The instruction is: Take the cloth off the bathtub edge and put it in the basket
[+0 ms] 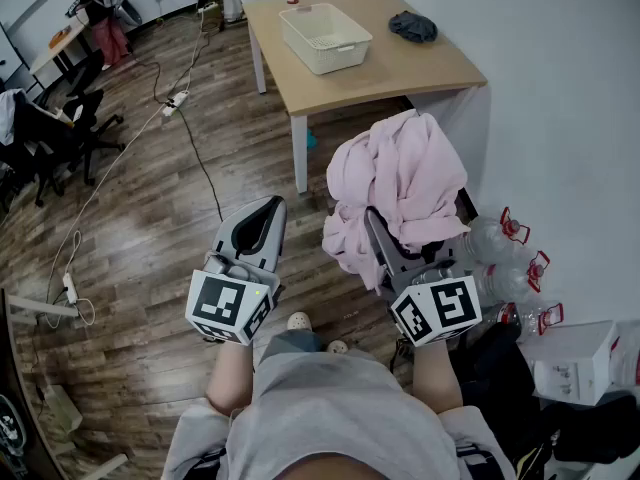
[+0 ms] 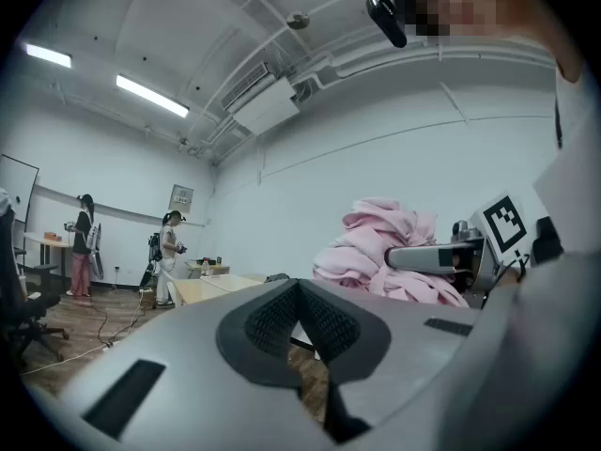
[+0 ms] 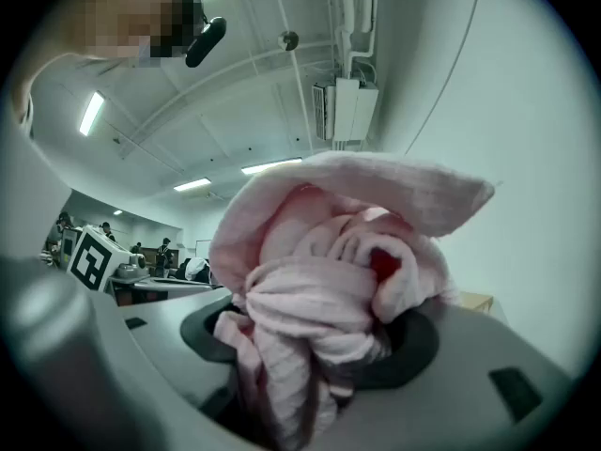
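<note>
Your left gripper (image 1: 268, 208), at 9 o'clock of the right one, has its two jaws together with nothing between them. One white basket (image 1: 340, 58) stands on the tabletop (image 1: 420, 68) at 12 o'clock of the left gripper, with one dark bundle (image 1: 413, 26) at the basket's 3 o'clock. Your right gripper (image 1: 376, 220) is clamped on the one pink cloth (image 1: 400, 178), which is bunched over its jaws and held in the air. Three clear bottles (image 1: 505, 273) lie at its 3 o'clock.

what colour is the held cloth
The cloth is pale pink, best seen in the head view.
</note>
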